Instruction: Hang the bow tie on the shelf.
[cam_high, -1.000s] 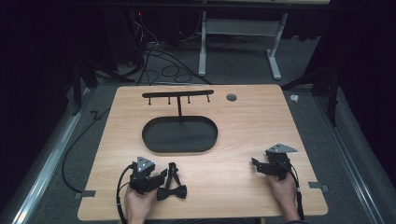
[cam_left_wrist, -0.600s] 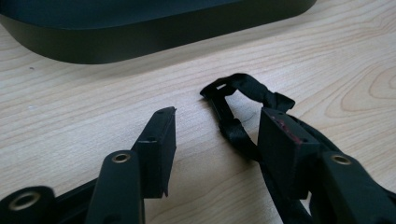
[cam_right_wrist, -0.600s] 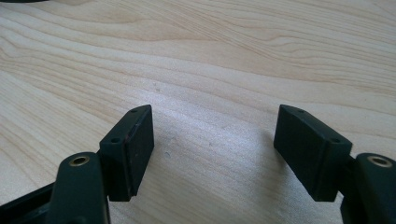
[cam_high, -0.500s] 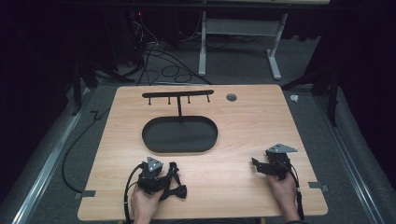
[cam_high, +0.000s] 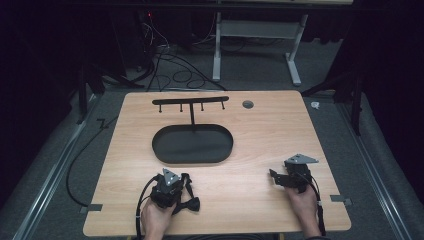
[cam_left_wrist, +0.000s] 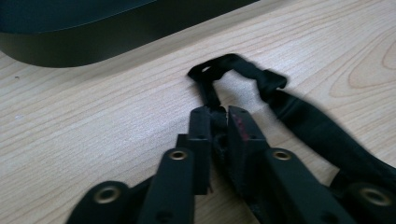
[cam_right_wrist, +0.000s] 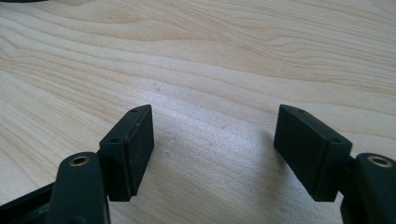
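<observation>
A black bow tie (cam_high: 189, 204) with a thin strap lies on the wooden table (cam_high: 250, 130) near its front edge. My left gripper (cam_high: 172, 187) rests right over it, held in a hand. In the left gripper view, that gripper (cam_left_wrist: 219, 115) is shut on the bow tie's strap (cam_left_wrist: 243, 74), which loops out just beyond the jaw tips. The wider band (cam_left_wrist: 317, 130) trails off to the right. My right gripper (cam_high: 280, 179) sits at the front right, and in its own view the right gripper (cam_right_wrist: 212, 147) stands open over bare wood.
A black oval tray (cam_high: 192, 145) with an upright post and a hooked crossbar (cam_high: 190, 102) stands mid-table, just beyond the left gripper; its rim (cam_left_wrist: 70, 44) fills that view's top left. A small round grommet (cam_high: 247, 104) sits near the back edge.
My left gripper has shifted a little to the right, onto the bow tie. The right gripper has stayed where it was.
</observation>
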